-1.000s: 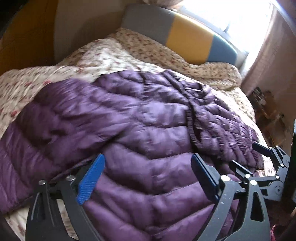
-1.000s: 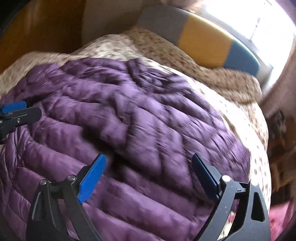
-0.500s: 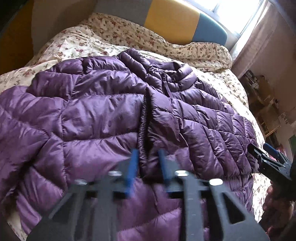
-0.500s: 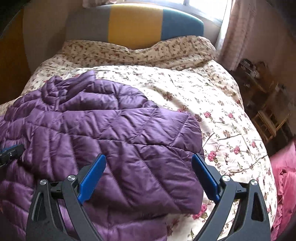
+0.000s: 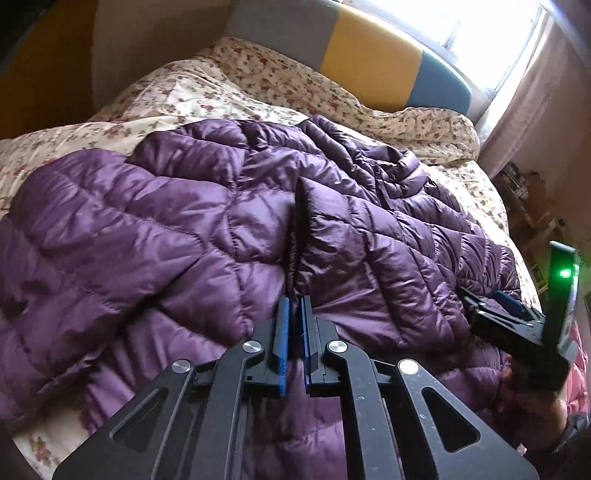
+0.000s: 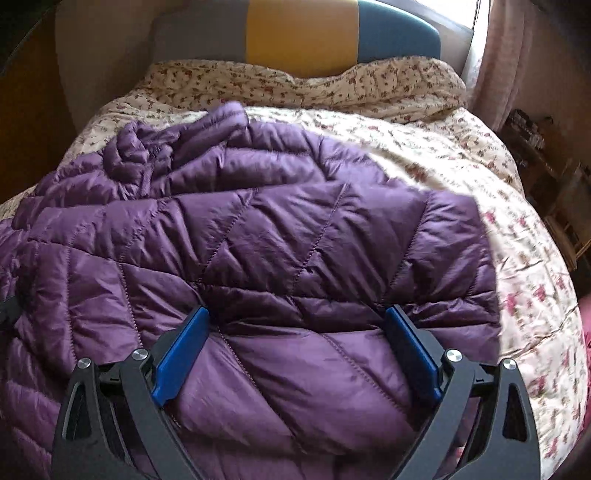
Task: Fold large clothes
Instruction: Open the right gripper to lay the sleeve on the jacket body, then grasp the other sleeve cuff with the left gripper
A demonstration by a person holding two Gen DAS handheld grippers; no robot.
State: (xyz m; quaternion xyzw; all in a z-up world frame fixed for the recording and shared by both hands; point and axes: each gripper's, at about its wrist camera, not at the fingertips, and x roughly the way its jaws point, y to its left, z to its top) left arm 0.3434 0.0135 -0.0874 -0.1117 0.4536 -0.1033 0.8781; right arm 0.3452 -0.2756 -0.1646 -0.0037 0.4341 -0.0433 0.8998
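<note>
While the purple quilted puffer jacket (image 5: 229, 229) sprawls across the floral bedspread (image 6: 480, 192), both grippers work its near hem.
Left gripper (image 5: 294, 314) pinches the front opening edge; right gripper (image 6: 295, 332) spread wide, pressing in. Light, puffy, slippery; grab seams.

Home bedroom: bed with floral quilt (image 6: 424, 147), padded headboard (image 6: 303, 33), curtained window (image 5: 517, 44).
</note>
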